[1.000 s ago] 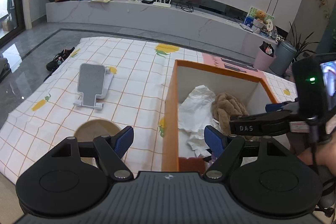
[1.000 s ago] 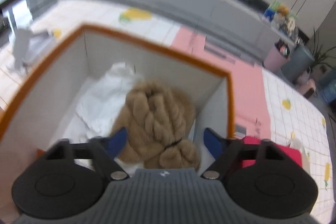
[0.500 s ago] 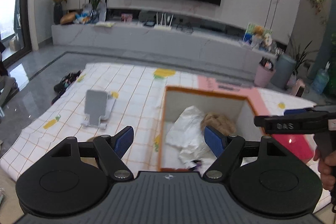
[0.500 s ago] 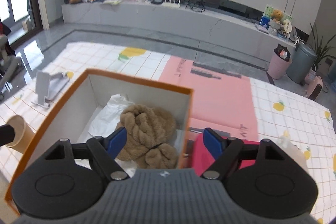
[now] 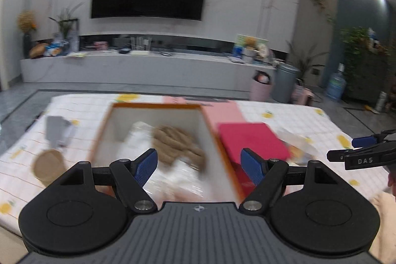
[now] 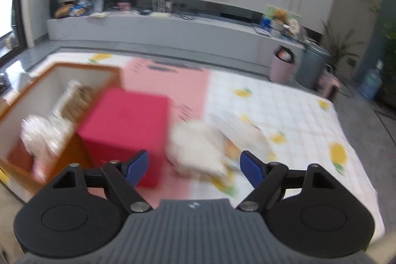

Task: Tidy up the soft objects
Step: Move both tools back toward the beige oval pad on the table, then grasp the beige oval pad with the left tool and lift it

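Note:
An orange-rimmed white box stands on the checked cloth and holds a brown knitted piece and white crumpled material. My left gripper hovers open over the box's near end with nothing between its pads. My right gripper is open too, above a blurred white soft object lying right of a red box. The right gripper's fingers also show at the right edge of the left wrist view.
A grey phone stand and a brown paper cup sit left of the box. A pink sheet lies behind the red box. Beyond the table are a TV wall, a long shelf and bins.
Both grippers have pulled back and risen from the box, so more of the room shows. The right one has swung right, from over the brown piece to over the white soft object. Both stayed open.

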Demonstrator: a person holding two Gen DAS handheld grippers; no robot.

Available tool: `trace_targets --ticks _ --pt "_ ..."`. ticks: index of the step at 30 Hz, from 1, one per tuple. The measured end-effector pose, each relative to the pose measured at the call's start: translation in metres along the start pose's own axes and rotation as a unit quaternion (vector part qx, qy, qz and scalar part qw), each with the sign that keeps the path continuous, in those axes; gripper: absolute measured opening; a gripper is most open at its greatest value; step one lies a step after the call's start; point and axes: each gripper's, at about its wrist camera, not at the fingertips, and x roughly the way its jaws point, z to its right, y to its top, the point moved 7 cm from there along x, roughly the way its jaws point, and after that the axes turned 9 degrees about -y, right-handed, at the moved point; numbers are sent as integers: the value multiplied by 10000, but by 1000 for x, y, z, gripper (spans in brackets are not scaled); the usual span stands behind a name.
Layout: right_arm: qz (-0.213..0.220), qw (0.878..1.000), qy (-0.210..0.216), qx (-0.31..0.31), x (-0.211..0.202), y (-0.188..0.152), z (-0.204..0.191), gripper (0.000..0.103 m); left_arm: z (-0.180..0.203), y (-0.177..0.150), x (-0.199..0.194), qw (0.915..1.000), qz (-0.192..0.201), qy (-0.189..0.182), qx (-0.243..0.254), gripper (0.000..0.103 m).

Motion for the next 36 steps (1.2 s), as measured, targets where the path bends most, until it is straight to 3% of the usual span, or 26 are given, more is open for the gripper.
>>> trace_targets --ticks 7,11,15,18,23,31,36 --pt "-262 9981 -375 418 11 -74 79 80 59 -40 25 9991 -103 -129 392 90" --pt "-961 9904 -385 916 30 -94 101 80 89 -65 48 9970 -220 -247 696 90" --pt "-909 9888 -341 1130 30 -91 110 80 123 -94 67 9912 -71 -489 1227 90" --pt "-753 9899 -295 1160 24 -87 112 81 141 -109 93 9840 -270 -630 1644 90" --pt "-878 9890 -109 1184 25 -95 110 81 166 -123 143 9774 -648 -625 1910 90" --pt "-892 9906 -249 1002 32 -97 112 81 197 -120 201 9702 -757 -427 2260 90" --pt "-1080 9822 69 1538 39 -99 124 81 199 -111 232 9677 -811 39 2387 90"
